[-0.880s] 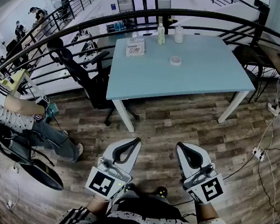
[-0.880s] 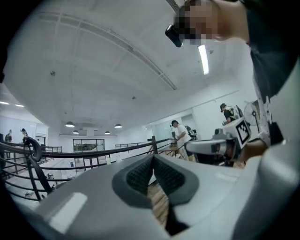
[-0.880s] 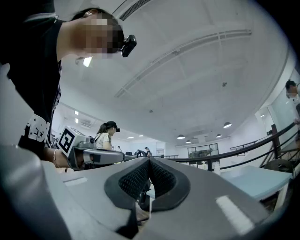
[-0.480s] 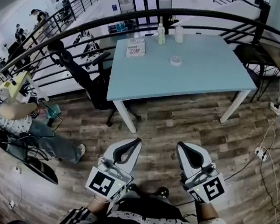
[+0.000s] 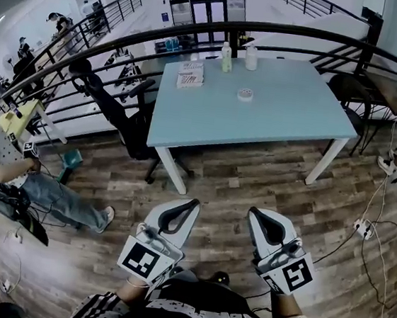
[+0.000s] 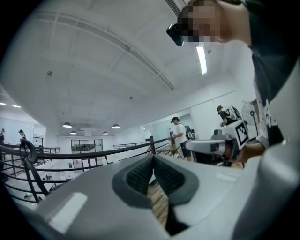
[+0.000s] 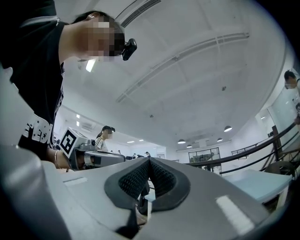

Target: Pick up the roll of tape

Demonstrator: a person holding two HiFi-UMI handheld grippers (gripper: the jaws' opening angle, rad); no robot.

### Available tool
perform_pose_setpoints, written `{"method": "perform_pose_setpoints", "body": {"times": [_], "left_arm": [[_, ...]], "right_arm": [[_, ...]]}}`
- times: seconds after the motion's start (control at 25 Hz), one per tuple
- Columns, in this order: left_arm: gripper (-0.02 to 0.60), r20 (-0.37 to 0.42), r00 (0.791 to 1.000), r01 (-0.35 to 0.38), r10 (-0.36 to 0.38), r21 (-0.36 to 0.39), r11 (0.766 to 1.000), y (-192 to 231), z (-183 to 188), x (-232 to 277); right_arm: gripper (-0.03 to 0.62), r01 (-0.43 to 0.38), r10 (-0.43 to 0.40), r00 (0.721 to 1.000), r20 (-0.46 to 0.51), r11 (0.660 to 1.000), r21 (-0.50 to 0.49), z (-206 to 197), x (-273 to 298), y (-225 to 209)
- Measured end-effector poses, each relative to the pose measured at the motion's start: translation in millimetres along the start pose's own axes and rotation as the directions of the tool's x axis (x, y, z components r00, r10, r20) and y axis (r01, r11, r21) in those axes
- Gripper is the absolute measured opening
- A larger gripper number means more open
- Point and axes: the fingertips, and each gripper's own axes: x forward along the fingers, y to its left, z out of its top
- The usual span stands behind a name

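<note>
I am standing on the wooden floor, looking down at a light-blue counter that is sitting in front of a black railing, with a black office chair parked at its left side. I am holding my left gripper and my right gripper side by side low in front of my body, both over the floor and well short of the counter. Both pairs of jaws are pressing together, pad against pad, with nothing between them. A flat white pack is lying near the counter's far left corner, and a yellowish bottle and a clear bottle are standing at the far edge. The roll of tape is lying flat on the counter just in front of the bottles, well apart from both jaws, ahead of them and roughly in line with the gap between my two grippers.
</note>
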Motion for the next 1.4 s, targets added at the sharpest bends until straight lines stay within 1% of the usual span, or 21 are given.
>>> {"method": "perform_pose_setpoints", "body": {"times": [0.08, 0.16, 0.32, 0.52, 0.56, 0.68, 0.8, 0.92, 1.16, 1.28, 1.4], "left_arm": [[0.0, 0.014, 1.0, 0.006, -0.006, 0.036, 0.999, 0, 5, -3], [0.0, 0.035, 0.999, 0.002, -0.004, 0.05, 0.999, 0, 9, -5], [0.0, 0.037, 0.999, -0.012, 0.011, 0.033, 0.999, -2, 12, -6], [0.0, 0.019, 1.0, -0.014, 0.014, 0.012, 1.0, -11, 16, -10], [0.0, 0.018, 1.0, -0.018, 0.018, 0.013, 1.0, -12, 17, -10], [0.0, 0.027, 1.0, -0.015, 0.013, 0.047, 0.999, -12, 18, -8], [0.0, 0.005, 1.0, 0.02, -0.02, 0.025, 0.999, -22, 16, -1], [0.0, 0.031, 0.998, 0.047, -0.048, 0.036, 0.998, -31, 27, 5], [0.0, 0.011, 0.998, 0.058, -0.058, 0.02, 0.998, -27, 23, 8], [0.0, 0.015, 0.998, 0.066, -0.066, 0.008, 0.998, -25, 19, 14], [0.0, 0.025, 0.997, 0.067, -0.067, -0.018, 0.998, -20, 13, 24]], "right_arm": [[0.003, 0.013, -0.013, 1.0, -0.002, 1.0, 0.018, 1, -3, 3], [0.003, 0.01, -0.01, 1.0, -0.01, 1.0, 0.021, 2, -4, 4], [0.003, -0.011, 0.011, 1.0, -0.001, 1.0, -0.006, 10, -5, 3], [0.003, 0.006, -0.006, 1.0, -0.004, 1.0, -0.006, 14, -14, -2], [0.003, 0.006, -0.006, 1.0, -0.007, 1.0, -0.003, 14, -15, -2], [0.003, 0.004, -0.004, 1.0, -0.005, 1.0, 0.004, 16, -19, 1], [0.003, 0.023, -0.023, 1.0, -0.009, 1.0, -0.011, 17, -27, -3], [0.003, 0.056, -0.056, 0.998, -0.006, 0.998, -0.01, 18, -34, -12], [0.003, 0.06, -0.06, 0.998, 0.002, 0.998, -0.016, 14, -36, -13], [0.003, 0.064, -0.064, 0.998, -0.015, 0.998, -0.01, 6, -34, -17], [0.003, 0.055, -0.056, 0.998, -0.035, 0.998, -0.028, 1, -30, -21]]}}
